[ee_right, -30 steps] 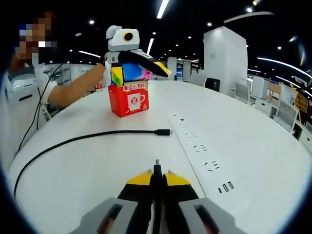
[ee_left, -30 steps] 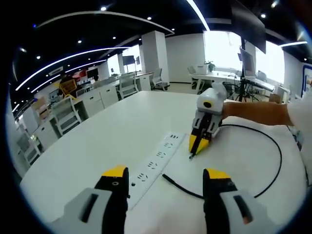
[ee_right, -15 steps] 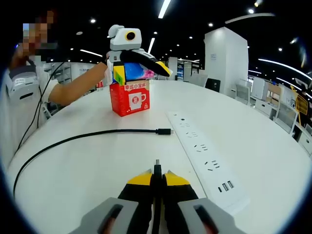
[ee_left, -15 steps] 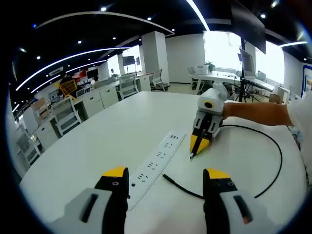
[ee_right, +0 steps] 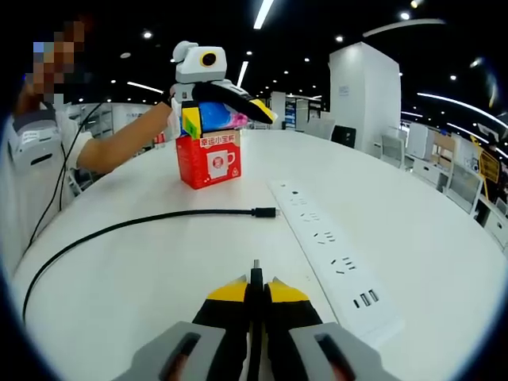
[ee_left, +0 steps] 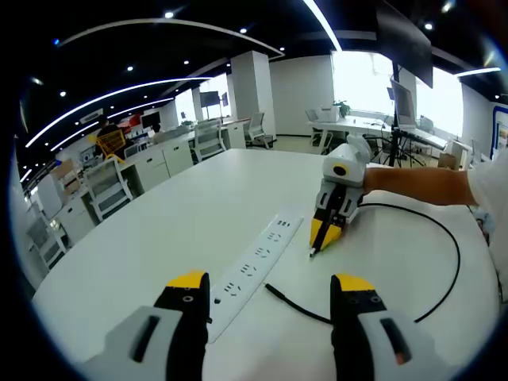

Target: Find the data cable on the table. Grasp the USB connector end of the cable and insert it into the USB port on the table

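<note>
Bottom centre of the right gripper view: my right gripper (ee_right: 255, 292) is clenched on the cable's connector end (ee_right: 255, 272) | step: carrying to port | next: line up with USB ports (ee_right: 364, 300) on power strip (ee_right: 328, 255), lower right | left gripper (ee_left: 270, 287) released, jaws apart.

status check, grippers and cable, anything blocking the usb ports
Right gripper shut on cable connector, pointing at the table beside the power strip. Left gripper open, idle. USB ports unobstructed; cable's loose end lies beside the strip.
</note>
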